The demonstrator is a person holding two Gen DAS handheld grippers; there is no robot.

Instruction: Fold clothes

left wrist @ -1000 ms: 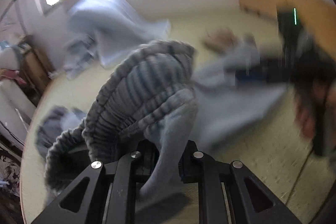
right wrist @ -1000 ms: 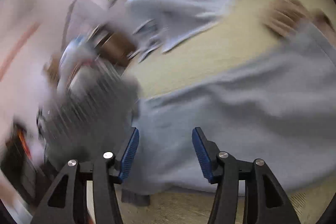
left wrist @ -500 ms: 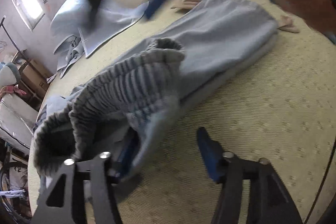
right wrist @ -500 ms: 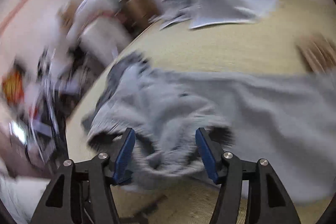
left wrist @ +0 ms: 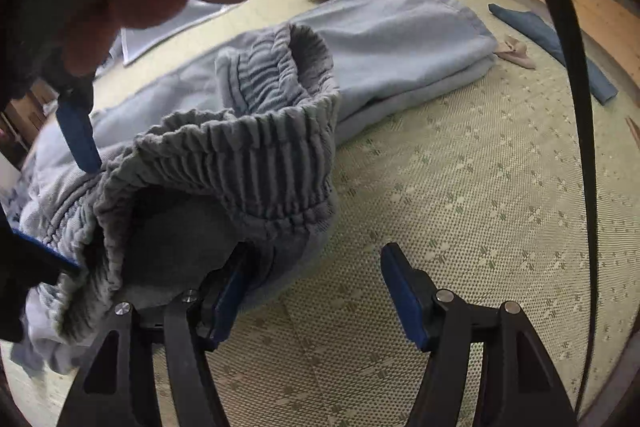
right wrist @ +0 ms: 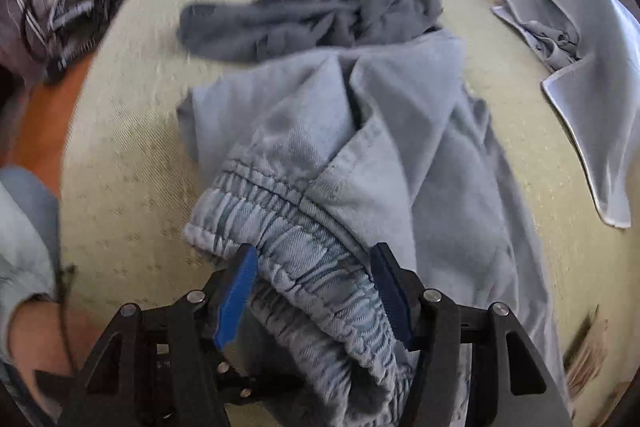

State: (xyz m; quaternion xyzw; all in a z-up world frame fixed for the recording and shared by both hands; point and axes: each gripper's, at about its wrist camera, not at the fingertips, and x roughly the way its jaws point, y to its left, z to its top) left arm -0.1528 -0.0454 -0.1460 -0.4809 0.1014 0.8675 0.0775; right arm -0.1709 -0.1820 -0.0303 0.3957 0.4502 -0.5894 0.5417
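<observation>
Blue-padded and spread wide, the left gripper (left wrist: 316,291) hangs over the woven mat (left wrist: 480,211), pinching nothing; its left pad touches the ribbed waistband (left wrist: 248,163) of the light grey-blue trousers (left wrist: 400,39), which bunches up just ahead and to its left. Beyond the waistband the trousers' legs stretch away, folded flat on the mat, with a dark blue cloth (left wrist: 548,43) far off to the right. The right gripper (right wrist: 314,291) is likewise spread, its fingers straddling the gathered waistband (right wrist: 304,239) without closing on it. Ahead of it the trousers (right wrist: 400,131) spread across the mat (right wrist: 132,131); farther on lies a crumpled dark grey garment (right wrist: 320,15), and far right a pale cloth (right wrist: 600,95).
</observation>
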